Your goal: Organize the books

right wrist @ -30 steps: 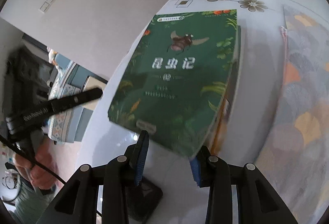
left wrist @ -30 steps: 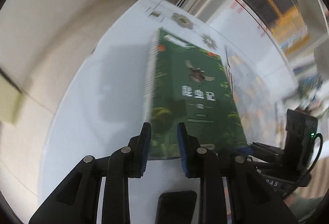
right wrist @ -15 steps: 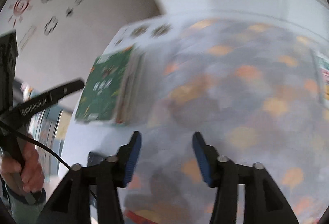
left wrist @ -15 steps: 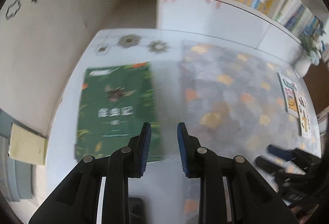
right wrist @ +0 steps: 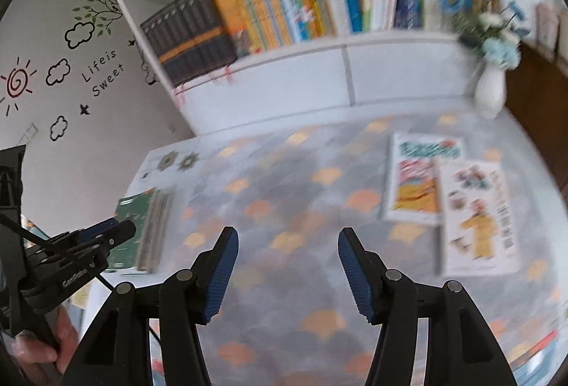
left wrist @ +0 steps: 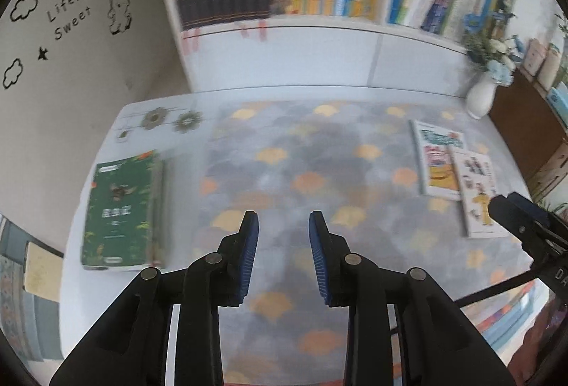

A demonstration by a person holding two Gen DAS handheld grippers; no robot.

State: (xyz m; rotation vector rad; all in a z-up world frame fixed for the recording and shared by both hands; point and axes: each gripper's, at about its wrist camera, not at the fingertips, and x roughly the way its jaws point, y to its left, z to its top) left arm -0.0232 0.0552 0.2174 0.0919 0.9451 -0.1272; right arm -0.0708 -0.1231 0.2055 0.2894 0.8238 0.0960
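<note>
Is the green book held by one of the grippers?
No, the green book lies flat on the table at the left, away from both open grippers.

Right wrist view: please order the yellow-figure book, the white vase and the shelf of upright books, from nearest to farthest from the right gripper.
From the right gripper:
1. Yellow-figure book, flat on the patterned cloth, to the right, overlapping another book.
2. White vase, at the table's far right edge, holding flowers.
3. Shelf of upright books, behind the table, raised above it.

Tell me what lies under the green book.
The green book tops a stack of thinner books; only their edges show, some orange. Their covers and count are hidden.
</note>
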